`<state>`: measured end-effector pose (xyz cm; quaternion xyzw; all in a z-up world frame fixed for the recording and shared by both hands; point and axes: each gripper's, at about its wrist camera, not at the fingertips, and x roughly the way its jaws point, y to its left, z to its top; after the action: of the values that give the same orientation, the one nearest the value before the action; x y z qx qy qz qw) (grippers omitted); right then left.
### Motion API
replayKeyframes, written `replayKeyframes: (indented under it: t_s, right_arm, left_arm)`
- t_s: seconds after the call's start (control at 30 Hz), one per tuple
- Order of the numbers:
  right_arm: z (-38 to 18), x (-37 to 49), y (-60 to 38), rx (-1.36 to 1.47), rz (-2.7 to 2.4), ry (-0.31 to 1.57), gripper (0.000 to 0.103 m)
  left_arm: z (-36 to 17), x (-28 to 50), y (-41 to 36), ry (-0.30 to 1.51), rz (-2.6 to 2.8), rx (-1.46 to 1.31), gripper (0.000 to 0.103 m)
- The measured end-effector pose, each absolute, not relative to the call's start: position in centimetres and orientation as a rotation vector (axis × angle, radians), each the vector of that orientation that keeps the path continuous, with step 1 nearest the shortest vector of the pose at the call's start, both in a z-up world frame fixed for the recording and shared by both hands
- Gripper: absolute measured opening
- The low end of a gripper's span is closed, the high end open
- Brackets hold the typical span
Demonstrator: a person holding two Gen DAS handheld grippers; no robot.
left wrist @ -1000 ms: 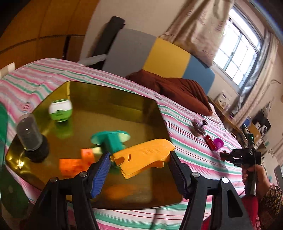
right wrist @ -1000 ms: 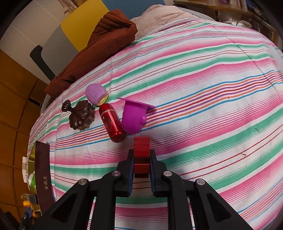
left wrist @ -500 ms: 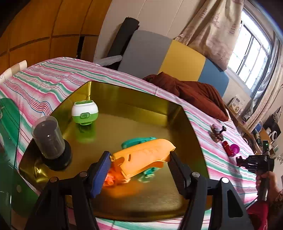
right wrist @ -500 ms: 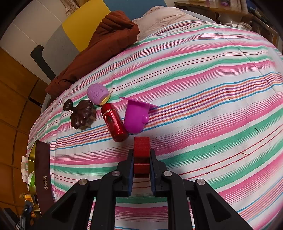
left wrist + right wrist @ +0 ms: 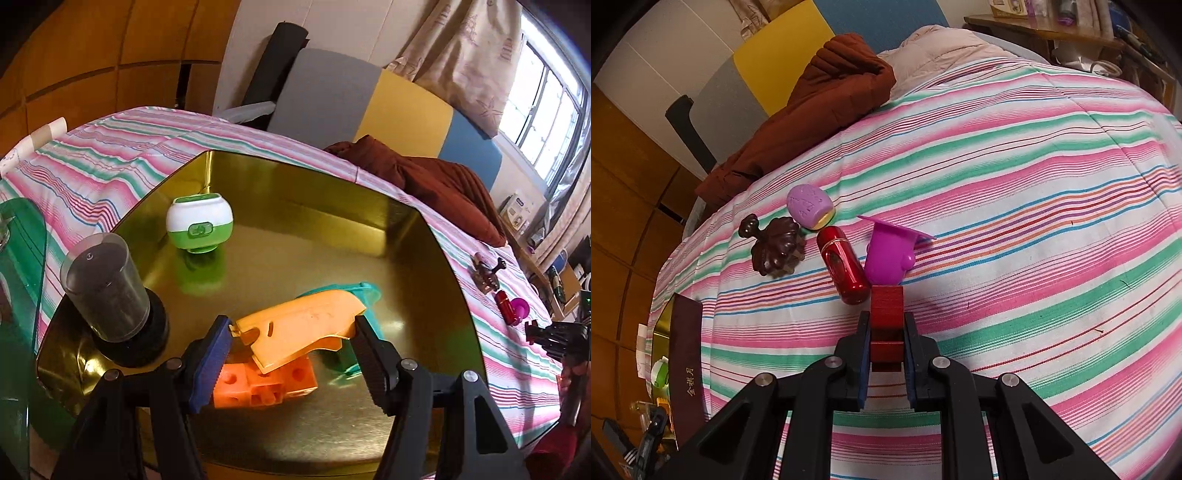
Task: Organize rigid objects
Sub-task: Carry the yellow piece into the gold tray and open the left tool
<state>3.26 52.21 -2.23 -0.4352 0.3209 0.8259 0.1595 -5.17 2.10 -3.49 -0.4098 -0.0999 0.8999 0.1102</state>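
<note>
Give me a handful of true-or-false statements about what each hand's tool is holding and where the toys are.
1. The left gripper holds an orange plastic piece over the gold tray. True.
2. The right gripper is empty, with its jaws wide apart. False: its jaws are shut on a red block.
3. The green-and-white round container stands inside the tray. True.
4. The red cylinder lies in the tray. False: it lies on the striped bedspread, beside the magenta cup.
5. The dark capped jar lies on its side. False: it stands upright.
</note>
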Motion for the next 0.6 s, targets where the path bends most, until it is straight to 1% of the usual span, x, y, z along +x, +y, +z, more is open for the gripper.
replayKeyframes:
  t_s: [0.47,0.6]
  right_arm:
    - [-2.3,3.2,52.1,-1.247,2.365,0.908,0.016]
    - [-2.0,3.1,52.0,-1.234,2.376,0.907,0.015]
  left_arm:
    - [-3.8,-5.2,1.5,-0.28,2.69,-1.249,0.067]
    - [-2.6,-4.1,1.4,-0.286,2.732,-1.168,0.07]
